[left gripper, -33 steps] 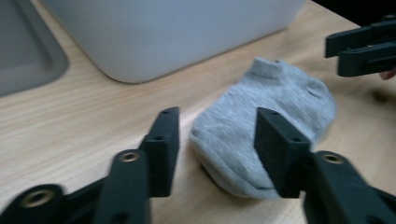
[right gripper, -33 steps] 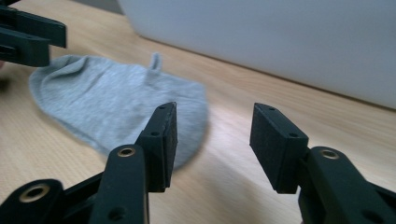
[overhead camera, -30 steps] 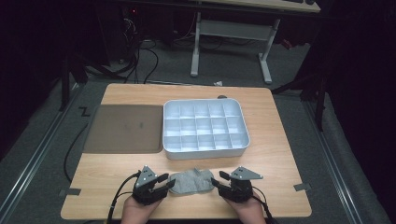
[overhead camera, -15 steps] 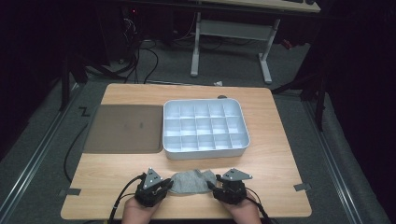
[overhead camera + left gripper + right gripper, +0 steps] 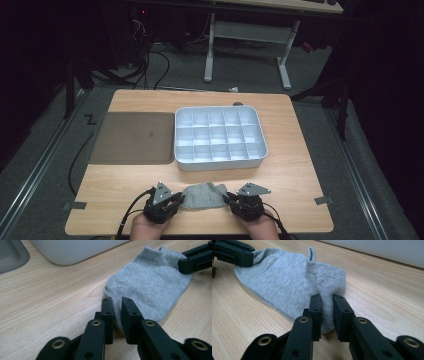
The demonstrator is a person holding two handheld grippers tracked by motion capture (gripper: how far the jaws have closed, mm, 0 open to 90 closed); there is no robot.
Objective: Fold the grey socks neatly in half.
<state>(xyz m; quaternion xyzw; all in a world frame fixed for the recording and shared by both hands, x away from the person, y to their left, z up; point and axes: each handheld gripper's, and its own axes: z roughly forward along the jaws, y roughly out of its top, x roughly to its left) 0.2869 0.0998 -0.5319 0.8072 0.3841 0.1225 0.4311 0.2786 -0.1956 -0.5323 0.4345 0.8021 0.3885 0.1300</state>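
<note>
Two pairs of black fingers pinch a grey sock (image 5: 202,196) from opposite ends near the front edge of a wooden desk (image 5: 295,175). In the left gripper view, the left gripper (image 5: 117,307) has its fingers (image 5: 107,312) nearly closed on one narrow end of the sock, the fabric caught in the slim gap between them. In the right gripper view, the right gripper (image 5: 326,308) grips the other end the same way, its fingers (image 5: 341,312) close together with a fold of knit cloth between them and a small tab of fabric standing up beyond. The sock lies flat on the desk, spanning the space between the two grippers. Behind it, well apart, sits a white tray (image 5: 219,161) divided into compartments, and just beside that tray on the left lies a dark mat (image 5: 132,137).
</note>
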